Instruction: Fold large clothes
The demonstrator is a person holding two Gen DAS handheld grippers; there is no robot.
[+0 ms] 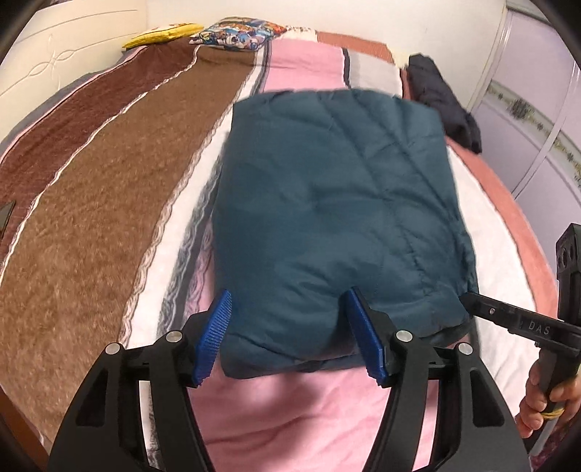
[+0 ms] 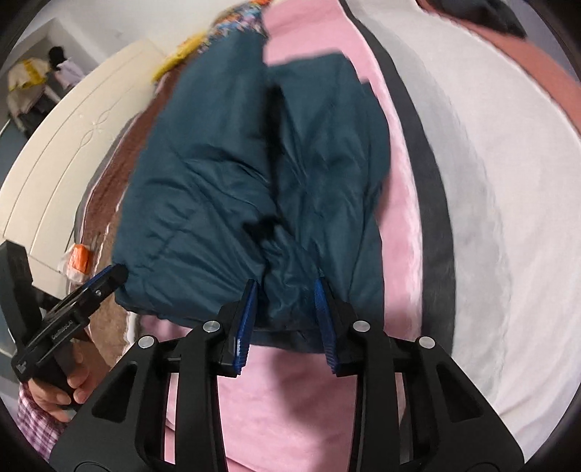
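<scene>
Teal jacket [image 2: 254, 174] blurred, underside hidden

A folded jacket [image 1: 337, 218] lies on the blanket [image 1: 109, 218] that covers the bed, with the headboard [image 1: 54, 61] along the bed's left edge and two pillows [image 1: 239, 32] at its far end. Behind the jacket to the right, near the wardrobe [image 1: 537, 109], sits a second folded garment [image 1: 443, 105]. The left gripper [image 1: 287, 326] straddles the jacket's near left corner, and the right gripper [image 2: 287, 316] stands at its near right corner with cloth between the fingers.
</scene>
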